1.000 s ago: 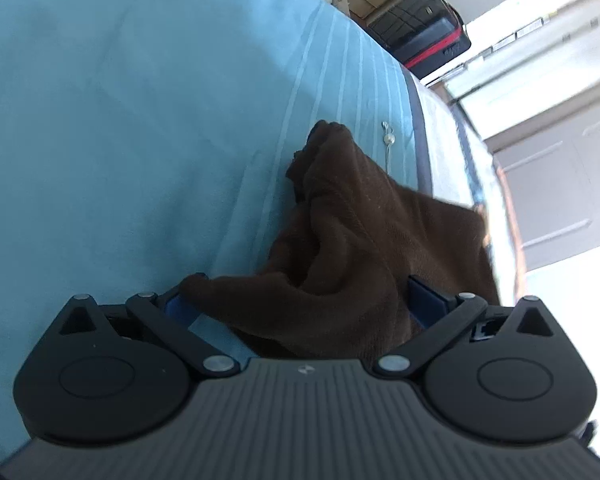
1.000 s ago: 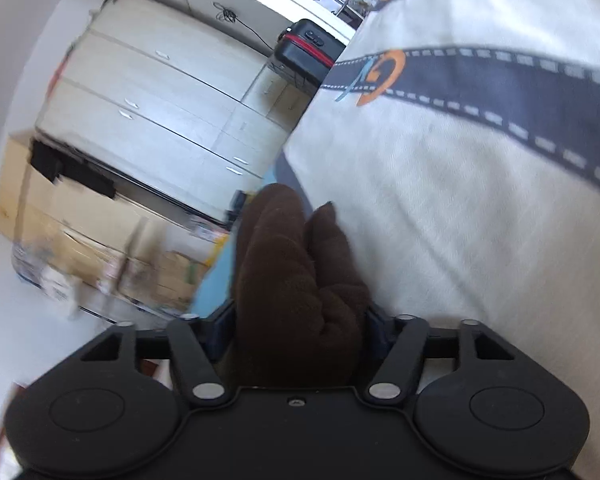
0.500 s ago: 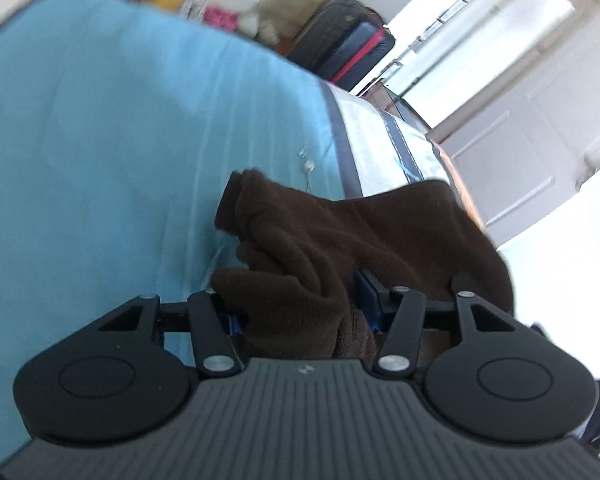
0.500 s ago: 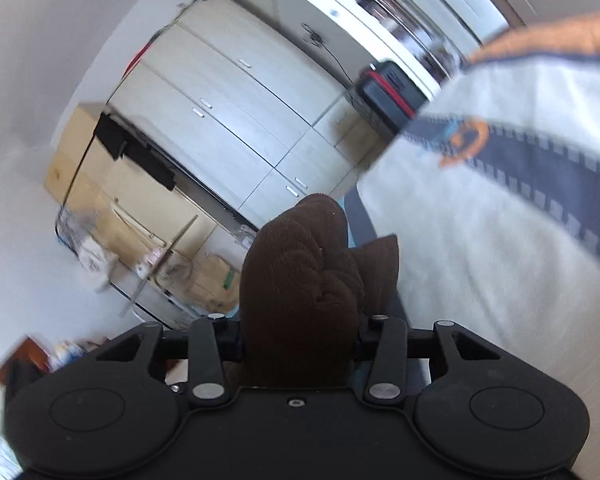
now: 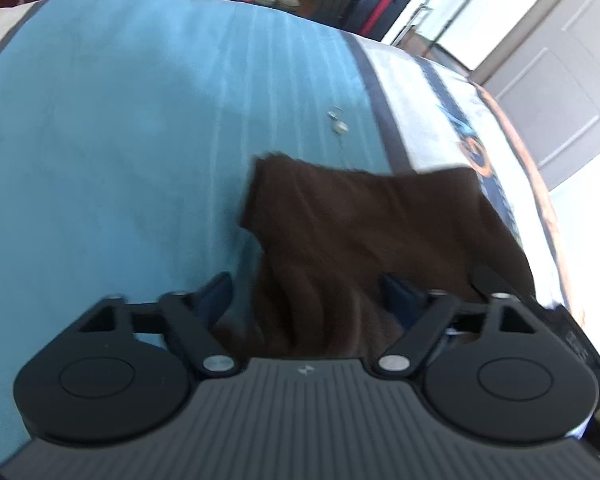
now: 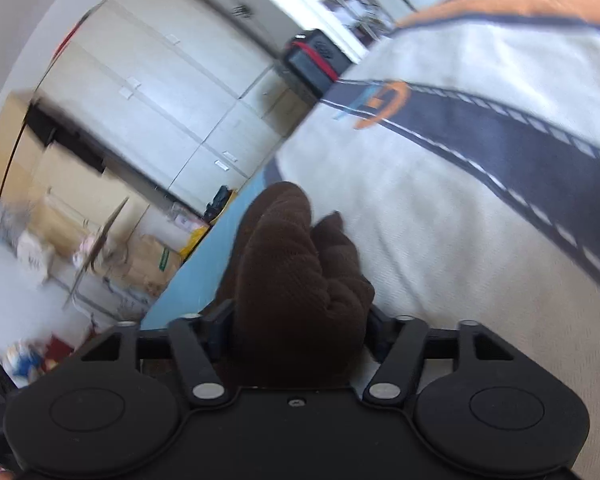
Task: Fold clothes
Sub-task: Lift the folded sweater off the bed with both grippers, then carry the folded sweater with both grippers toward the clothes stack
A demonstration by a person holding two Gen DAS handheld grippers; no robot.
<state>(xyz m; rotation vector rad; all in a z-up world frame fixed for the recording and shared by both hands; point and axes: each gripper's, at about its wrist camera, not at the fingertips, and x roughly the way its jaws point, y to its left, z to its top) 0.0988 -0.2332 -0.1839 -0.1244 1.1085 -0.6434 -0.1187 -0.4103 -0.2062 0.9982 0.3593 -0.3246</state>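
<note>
Brown cloth (image 5: 364, 236) on the blue cover (image 5: 120, 160), bunched in both tools. My left gripper (image 5: 308, 296) is opening, a gap at its left pad. My right gripper (image 6: 296, 316) is opening, cloth between. Soft, light, limp knit; best taken at corners.

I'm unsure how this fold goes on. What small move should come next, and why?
Probably draw both claws apart to stretch the brown garment flat over the bed. It hangs bunched in the left claw and right claw, whose jaws are opening, so regrip first.
</note>
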